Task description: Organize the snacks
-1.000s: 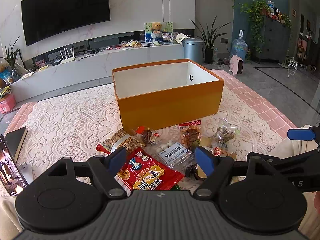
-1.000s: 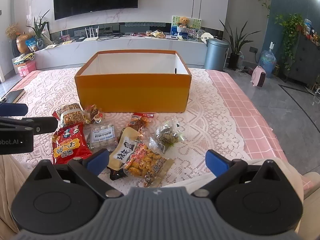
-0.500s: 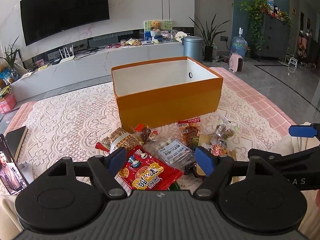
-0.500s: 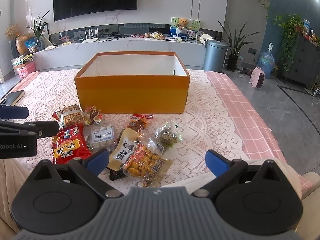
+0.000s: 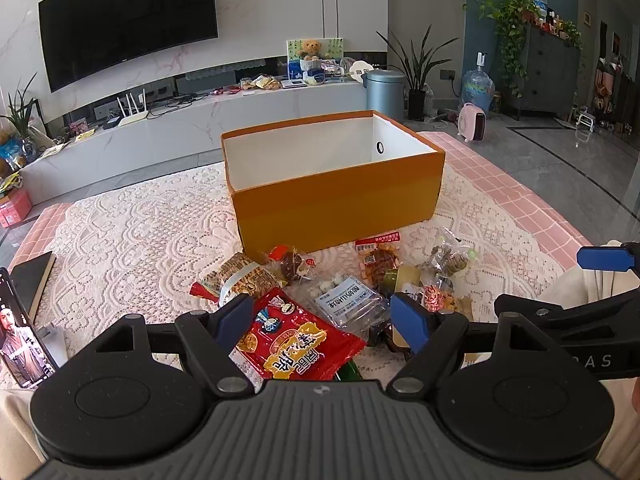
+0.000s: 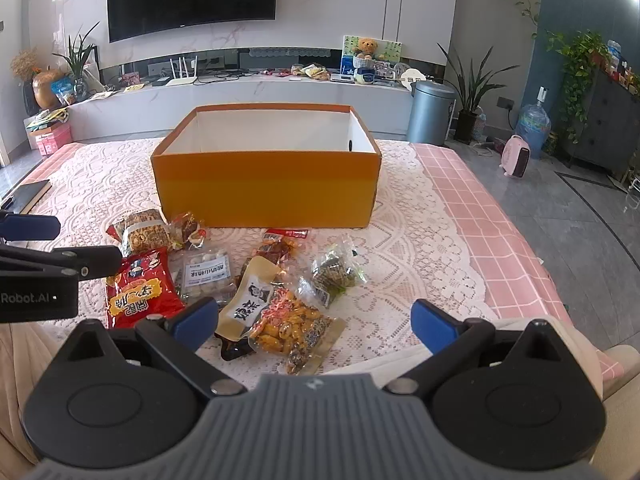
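Observation:
An open orange box (image 5: 340,200) (image 6: 264,188) with a white inside stands on the lace-covered table. Several snack packets lie in front of it: a red bag (image 5: 296,340) (image 6: 138,288), a clear packet with a white label (image 5: 348,300) (image 6: 206,272), a beige pouch (image 6: 252,296) and an orange-snack packet (image 6: 288,324). My left gripper (image 5: 324,320) is open, above the red bag and empty. My right gripper (image 6: 314,322) is open and empty, above the orange-snack packet.
A phone (image 5: 20,344) and a dark book (image 5: 34,284) lie at the table's left edge. A TV console (image 6: 240,96), a bin (image 6: 432,112) and plants stand behind the table. The table's right edge (image 6: 532,264) drops to the floor.
Both views have shifted slightly closer to the table and snacks. Both grippers stay open and nothing has been picked up.

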`<state>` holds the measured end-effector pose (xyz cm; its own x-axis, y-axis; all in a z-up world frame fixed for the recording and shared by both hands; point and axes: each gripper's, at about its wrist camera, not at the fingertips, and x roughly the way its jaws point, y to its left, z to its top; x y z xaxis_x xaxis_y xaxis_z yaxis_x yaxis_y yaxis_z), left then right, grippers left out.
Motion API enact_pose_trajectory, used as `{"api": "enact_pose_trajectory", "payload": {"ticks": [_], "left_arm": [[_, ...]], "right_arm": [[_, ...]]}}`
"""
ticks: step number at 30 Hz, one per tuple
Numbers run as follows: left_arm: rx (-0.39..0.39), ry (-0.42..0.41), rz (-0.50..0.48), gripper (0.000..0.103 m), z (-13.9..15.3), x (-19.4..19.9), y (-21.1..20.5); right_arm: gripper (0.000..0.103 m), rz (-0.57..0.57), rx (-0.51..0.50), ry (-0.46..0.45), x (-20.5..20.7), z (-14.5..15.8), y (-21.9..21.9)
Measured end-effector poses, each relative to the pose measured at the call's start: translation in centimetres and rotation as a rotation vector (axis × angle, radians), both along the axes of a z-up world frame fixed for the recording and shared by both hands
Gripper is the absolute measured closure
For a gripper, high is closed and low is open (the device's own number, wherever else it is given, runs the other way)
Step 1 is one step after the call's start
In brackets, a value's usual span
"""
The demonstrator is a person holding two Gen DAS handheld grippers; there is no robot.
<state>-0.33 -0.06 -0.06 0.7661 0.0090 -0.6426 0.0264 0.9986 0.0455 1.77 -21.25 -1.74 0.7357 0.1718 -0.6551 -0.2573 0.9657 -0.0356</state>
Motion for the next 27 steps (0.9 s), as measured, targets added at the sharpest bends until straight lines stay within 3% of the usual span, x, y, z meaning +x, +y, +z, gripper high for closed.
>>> {"api": "enact_pose_trajectory", "payload": {"ticks": [27], "left_arm": [[-0.003, 0.006, -0.001, 0.011, -0.28, -0.13, 0.01]], "right_arm": [[0.004, 0.001, -0.017, 0.014, 0.06, -0.27, 0.24]]}}
